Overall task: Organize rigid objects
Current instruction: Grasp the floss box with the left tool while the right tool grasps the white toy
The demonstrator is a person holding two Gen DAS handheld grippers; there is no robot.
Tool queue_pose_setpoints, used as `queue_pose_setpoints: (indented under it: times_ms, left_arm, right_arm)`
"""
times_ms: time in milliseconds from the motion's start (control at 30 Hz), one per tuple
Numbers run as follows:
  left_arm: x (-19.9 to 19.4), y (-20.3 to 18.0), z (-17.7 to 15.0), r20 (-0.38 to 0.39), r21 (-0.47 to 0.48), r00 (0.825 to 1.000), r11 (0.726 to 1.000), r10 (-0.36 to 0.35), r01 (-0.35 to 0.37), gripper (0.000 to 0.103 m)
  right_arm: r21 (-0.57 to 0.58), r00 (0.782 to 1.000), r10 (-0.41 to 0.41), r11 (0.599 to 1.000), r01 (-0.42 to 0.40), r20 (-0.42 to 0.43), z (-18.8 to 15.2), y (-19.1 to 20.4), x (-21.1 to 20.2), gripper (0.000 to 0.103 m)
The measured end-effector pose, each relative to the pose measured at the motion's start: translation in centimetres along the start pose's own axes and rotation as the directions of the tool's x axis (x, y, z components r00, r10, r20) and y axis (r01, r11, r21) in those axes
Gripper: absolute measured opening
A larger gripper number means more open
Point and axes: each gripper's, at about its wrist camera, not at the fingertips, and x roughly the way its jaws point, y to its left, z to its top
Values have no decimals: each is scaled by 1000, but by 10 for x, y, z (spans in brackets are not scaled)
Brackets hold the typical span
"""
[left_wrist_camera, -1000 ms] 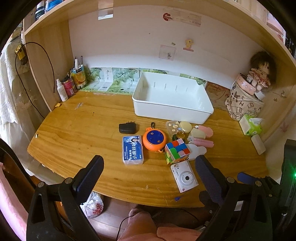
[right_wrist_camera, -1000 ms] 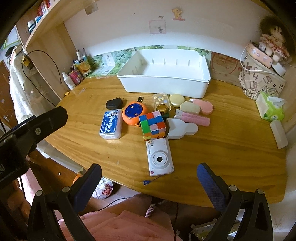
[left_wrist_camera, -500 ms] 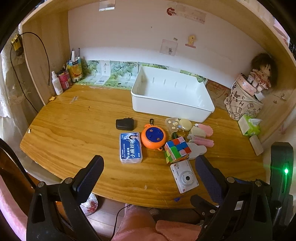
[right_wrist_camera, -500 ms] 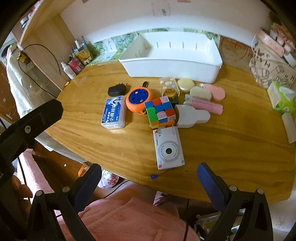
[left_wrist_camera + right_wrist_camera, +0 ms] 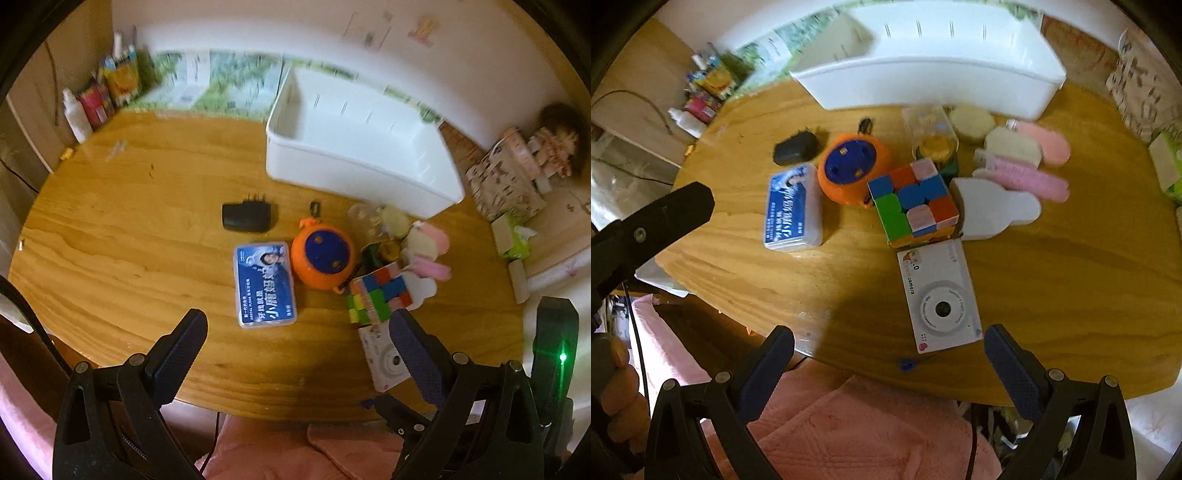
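Both claws hang spread wide and hold nothing: the left gripper (image 5: 297, 334) over the desk's near edge, the right gripper (image 5: 888, 347) just short of the white camera (image 5: 938, 295). The puzzle cube (image 5: 912, 201) touches the camera; the white bin (image 5: 934, 70) sits behind.

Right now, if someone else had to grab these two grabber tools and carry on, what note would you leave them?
Left gripper: open, holding nothing, above the table's near edge.
Right gripper: open, holding nothing, just short of the white camera.
White bin at the back: nothing visible inside.
Still on the table: camera, puzzle cube, blue box, orange round gadget, black adapter, pink and cream pieces.
Nothing sorted yet; all left to do.
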Motion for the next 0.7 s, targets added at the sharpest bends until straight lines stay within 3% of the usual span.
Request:
queue_pose_setpoints:
  times_ms: [133, 333, 467, 700]
  left_arm:
    - [32, 13, 10, -129, -40, 991, 999, -25, 20, 99]
    - [74, 29, 21, -304, -89, 952, 996, -30, 3, 98]
    - [93, 34, 28, -375, -107, 926, 994, -45, 5, 96]
    - [119, 33, 39, -448, -119, 894, 993, -32, -24, 91]
  right_arm:
    - [55, 993, -13, 998, 19, -115, 9, -4, 26, 103]
    - [159, 972, 7, 987, 31, -233, 15, -19, 52, 102]
    - [200, 962, 9, 979, 47, -272, 18, -26, 62, 98]
    - [197, 960, -61, 973, 118, -273, 26, -30, 60, 98]
